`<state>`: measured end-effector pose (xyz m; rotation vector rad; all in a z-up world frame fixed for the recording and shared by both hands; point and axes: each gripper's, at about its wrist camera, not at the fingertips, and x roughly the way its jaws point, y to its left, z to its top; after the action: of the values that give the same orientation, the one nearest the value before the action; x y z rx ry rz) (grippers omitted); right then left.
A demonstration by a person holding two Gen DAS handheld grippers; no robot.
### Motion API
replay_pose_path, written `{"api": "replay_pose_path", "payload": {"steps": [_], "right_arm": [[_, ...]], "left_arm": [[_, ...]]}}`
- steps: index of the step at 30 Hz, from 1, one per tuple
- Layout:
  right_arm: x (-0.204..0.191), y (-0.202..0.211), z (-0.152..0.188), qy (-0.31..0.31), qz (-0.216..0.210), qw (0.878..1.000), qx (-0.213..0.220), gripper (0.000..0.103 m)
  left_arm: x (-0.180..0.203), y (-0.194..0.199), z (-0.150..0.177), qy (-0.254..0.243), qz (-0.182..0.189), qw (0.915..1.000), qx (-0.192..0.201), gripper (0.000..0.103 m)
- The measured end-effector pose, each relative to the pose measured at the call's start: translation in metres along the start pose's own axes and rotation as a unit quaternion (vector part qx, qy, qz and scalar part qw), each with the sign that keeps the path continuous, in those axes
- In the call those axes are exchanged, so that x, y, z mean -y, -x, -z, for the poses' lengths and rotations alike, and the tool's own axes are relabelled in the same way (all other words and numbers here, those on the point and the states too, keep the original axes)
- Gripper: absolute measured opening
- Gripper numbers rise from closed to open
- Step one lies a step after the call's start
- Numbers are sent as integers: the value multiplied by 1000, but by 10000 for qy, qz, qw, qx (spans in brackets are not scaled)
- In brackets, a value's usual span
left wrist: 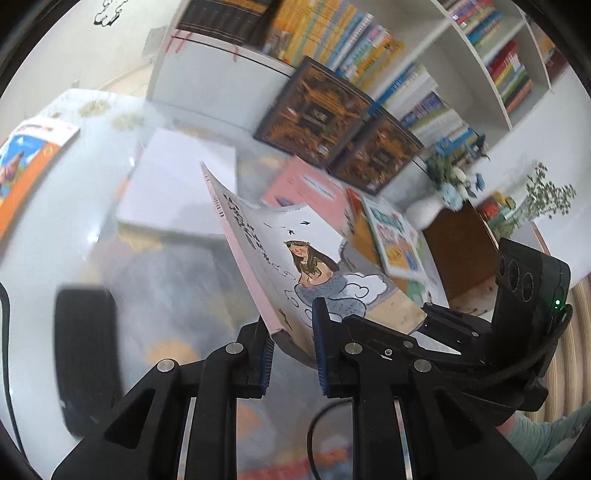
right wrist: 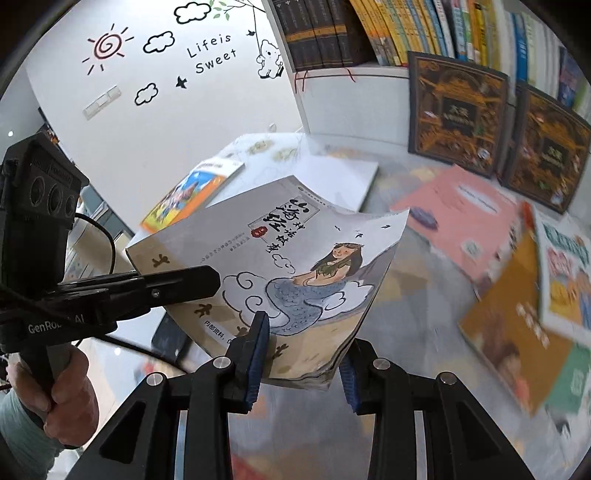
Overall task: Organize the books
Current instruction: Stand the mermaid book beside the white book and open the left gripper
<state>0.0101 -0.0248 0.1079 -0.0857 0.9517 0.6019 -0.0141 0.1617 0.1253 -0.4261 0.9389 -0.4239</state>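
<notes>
A thin mermaid-cover book point(left wrist: 295, 273) is held up above the table, its cover bending; it also shows in the right wrist view point(right wrist: 280, 266). My left gripper point(left wrist: 291, 343) is shut on its spine-side lower edge, and it shows from the side in the right wrist view point(right wrist: 218, 277). My right gripper point(right wrist: 304, 354) is shut on the book's bottom edge, one pad on the cover, the other behind the pages. It shows at the right of the left wrist view point(left wrist: 424, 325).
On the table lie a white book point(left wrist: 181, 184), a pink book point(right wrist: 461, 221), an orange-blue book point(right wrist: 192, 192) and colourful books point(right wrist: 535, 314). Two dark ornate books point(right wrist: 458, 110) lean against a filled bookshelf point(right wrist: 406, 29). A vase of flowers point(left wrist: 443, 184) stands at the right.
</notes>
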Motion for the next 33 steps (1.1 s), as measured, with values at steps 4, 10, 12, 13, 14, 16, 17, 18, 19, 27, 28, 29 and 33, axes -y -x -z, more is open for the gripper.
{"api": "replay_pose_path", "payload": {"steps": [4,10,12,13,14,16,17,18,19,27,28,29,33], "right_arm": [[-4,-35,-33,-82,129,9999,-17,34],[3,-77,-70,-391,226,9989,-100,34],[4,-89,-80,-464,285,9984,-137,35],[5,-94,-83,-485,315,9982,-141,35],[5,-100,-87,-512,355,9979,-152,35],[6,-109,-93,-576,391,9974,-199,35],[8,-115,-97,-636,402,9969,-227,35],[9,-119,-98,-682,401,9966,-250,36],[11,-123,-100,-726,405,9962,-270,36],[25,-158,-107,-1082,406,9917,-562,36],[27,-162,-106,-1134,409,9908,-608,36],[30,-166,-106,-1177,409,9901,-649,36],[36,-175,-101,-1285,453,9877,-768,36]], "left_arm": [[-33,-17,-34,-31,-12,10000,-28,16],[-72,-45,-74,2,18,9999,-147,17],[-83,-53,-83,56,35,9998,-191,17],[-89,-57,-87,86,37,9997,-214,16],[-92,-60,-90,105,46,9997,-221,16],[-101,-67,-97,136,43,9996,-254,16],[-104,-70,-100,143,37,9995,-268,16],[-109,-74,-103,159,36,9995,-287,16],[-113,-77,-106,181,38,9994,-305,16],[-136,-100,-117,316,25,9981,-523,16],[-139,-103,-116,346,1,9978,-560,16],[-141,-104,-116,372,-18,9976,-576,16],[-152,-106,-110,537,-133,9963,-657,16]]}}
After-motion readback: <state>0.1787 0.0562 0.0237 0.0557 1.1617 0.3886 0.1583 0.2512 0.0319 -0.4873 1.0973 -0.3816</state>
